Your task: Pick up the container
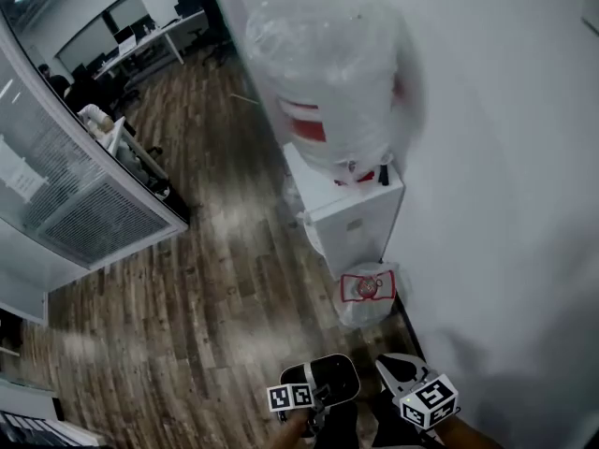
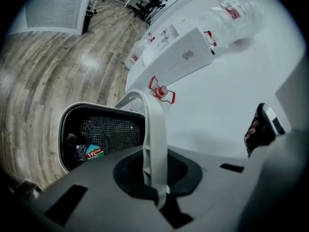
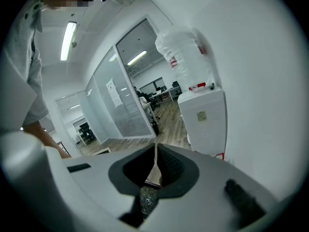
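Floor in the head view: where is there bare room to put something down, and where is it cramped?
The widest bare patch is the wooden floor between the glass partition and the water dispenser. It is crowded along the white wall: the dispenser stands there, with a plastic bag on the floor beside it.

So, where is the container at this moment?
The container is at the bottom centre of the head view, over the wooden floor, short of the water dispenser by the white wall. The left gripper is shut on its white handle.
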The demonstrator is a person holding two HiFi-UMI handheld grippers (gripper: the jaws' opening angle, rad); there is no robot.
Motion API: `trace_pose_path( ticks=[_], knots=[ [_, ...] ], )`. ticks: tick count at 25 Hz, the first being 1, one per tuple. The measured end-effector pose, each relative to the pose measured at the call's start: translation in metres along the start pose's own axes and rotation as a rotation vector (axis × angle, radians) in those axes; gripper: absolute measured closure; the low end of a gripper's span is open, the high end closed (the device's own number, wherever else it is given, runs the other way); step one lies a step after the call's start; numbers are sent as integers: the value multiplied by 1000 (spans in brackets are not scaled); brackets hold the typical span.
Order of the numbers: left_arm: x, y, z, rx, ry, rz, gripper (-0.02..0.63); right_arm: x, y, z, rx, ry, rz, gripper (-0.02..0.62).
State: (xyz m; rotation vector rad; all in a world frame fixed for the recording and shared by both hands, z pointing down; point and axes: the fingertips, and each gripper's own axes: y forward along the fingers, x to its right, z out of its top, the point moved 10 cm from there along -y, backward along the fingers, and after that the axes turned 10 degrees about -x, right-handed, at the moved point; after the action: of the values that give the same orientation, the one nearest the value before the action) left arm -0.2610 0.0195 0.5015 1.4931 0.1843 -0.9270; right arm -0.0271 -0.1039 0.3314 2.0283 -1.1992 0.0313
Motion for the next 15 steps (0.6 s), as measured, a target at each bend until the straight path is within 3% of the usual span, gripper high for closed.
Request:
trace_pose_path(
  ticks=[7,15],
  knots=[
    [8,-49,-12,63,-72,-43,591,-23,-40,36,90,-40,-38,563],
    [26,-85,-6,135,-35,-69,591,-22,-79,70,186,-89,-102,563]
  ],
)
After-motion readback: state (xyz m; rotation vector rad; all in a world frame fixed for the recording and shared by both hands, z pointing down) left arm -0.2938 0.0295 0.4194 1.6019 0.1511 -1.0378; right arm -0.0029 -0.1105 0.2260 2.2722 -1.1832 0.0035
